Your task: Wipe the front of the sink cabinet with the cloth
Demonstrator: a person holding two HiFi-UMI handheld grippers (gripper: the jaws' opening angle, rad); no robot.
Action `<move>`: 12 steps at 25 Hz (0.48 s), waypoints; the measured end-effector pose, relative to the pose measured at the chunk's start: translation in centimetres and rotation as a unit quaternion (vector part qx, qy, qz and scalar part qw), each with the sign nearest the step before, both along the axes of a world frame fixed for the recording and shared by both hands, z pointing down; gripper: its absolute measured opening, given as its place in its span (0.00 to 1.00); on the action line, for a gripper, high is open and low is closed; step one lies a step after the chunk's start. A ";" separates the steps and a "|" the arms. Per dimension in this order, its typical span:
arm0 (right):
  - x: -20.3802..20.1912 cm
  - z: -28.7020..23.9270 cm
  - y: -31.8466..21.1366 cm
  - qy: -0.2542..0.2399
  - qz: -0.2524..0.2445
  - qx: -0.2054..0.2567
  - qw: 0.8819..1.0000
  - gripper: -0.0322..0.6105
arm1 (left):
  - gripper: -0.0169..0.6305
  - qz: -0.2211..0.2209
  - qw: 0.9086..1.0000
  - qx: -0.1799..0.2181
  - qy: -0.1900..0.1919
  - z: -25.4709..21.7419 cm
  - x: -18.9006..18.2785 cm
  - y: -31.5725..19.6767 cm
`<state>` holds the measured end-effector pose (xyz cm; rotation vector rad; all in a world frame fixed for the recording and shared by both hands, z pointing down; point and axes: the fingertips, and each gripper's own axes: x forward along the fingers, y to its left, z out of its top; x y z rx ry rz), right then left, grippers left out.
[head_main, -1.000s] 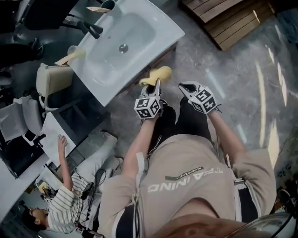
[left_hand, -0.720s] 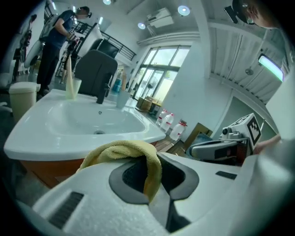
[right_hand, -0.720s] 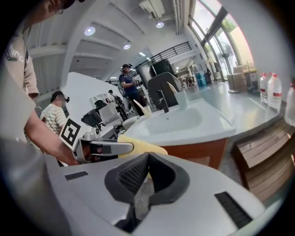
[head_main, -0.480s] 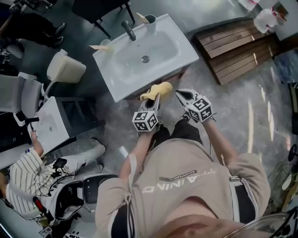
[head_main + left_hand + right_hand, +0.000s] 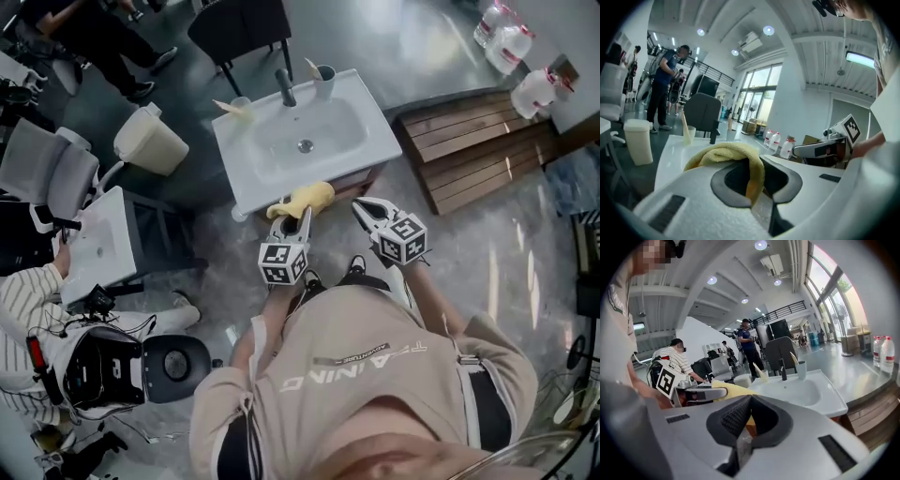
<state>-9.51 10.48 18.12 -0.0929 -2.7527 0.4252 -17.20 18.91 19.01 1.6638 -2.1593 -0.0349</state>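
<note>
Cloth [image 5: 306,197] still clamped in left tool [image 5: 302,215] by sink cabinet [image 5: 358,181]; right tool [image 5: 360,206] clenched, empty.

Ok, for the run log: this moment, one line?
left claw: shut on yellow cloth, by sink cabinet | right claw: shut, empty

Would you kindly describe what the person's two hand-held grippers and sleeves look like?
The left hand-held gripper and right hand-held gripper match. Each has a light grey, tapering body, dark ribbed pads and a white cube bearing black square markers. The person wears a beige T-shirt with short sleeves and white lettering.
</note>
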 end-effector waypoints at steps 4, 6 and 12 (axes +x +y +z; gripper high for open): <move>-0.8 -4.1 -0.7 -0.022 -0.021 0.058 0.998 0.07 | 0.10 -0.007 0.999 0.018 -0.037 -3.9 -1.8 -0.2; -0.9 -5.9 -0.7 -0.031 -0.033 0.086 0.995 0.07 | 0.10 -0.012 0.998 0.028 -0.050 -5.4 -2.4 -0.1; -1.3 -9.0 -1.2 -0.055 -0.051 0.092 0.993 0.07 | 0.09 -0.048 0.994 0.043 -0.091 -8.2 -4.5 -0.2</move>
